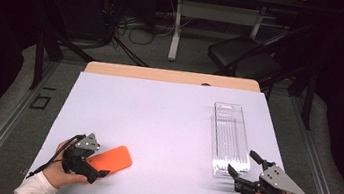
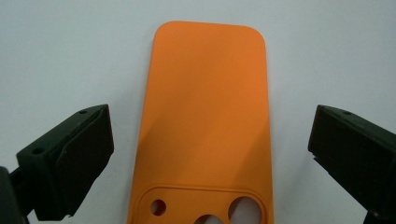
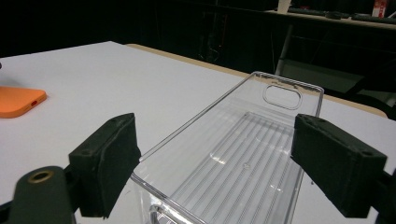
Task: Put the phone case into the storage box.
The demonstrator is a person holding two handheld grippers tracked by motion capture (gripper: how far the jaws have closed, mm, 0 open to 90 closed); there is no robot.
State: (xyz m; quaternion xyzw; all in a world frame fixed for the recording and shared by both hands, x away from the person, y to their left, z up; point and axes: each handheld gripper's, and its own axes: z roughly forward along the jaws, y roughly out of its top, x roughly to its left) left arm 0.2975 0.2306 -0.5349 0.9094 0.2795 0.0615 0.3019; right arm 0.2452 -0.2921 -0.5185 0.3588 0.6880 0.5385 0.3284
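An orange phone case (image 1: 112, 159) lies flat on the white table sheet at the front left, its back up, with camera holes at the end nearest my left gripper (image 1: 98, 164). In the left gripper view the case (image 2: 205, 102) lies between the wide-apart jaws of that gripper (image 2: 210, 112), with a gap on each side. A clear, empty plastic tray (image 1: 215, 133) stands at the right. My right gripper (image 1: 241, 161) is open at the tray's near end. In the right gripper view the tray (image 3: 289, 84) runs away between the pads of this gripper (image 3: 215, 123), and the case (image 3: 18, 102) lies far left.
The white sheet (image 1: 166, 121) covers a wooden table with open room across its middle and back. Beyond the far edge are a dark floor, cables, a black chair (image 1: 246, 56) and another table's legs (image 1: 176, 27). A hand holds each gripper at the front edge.
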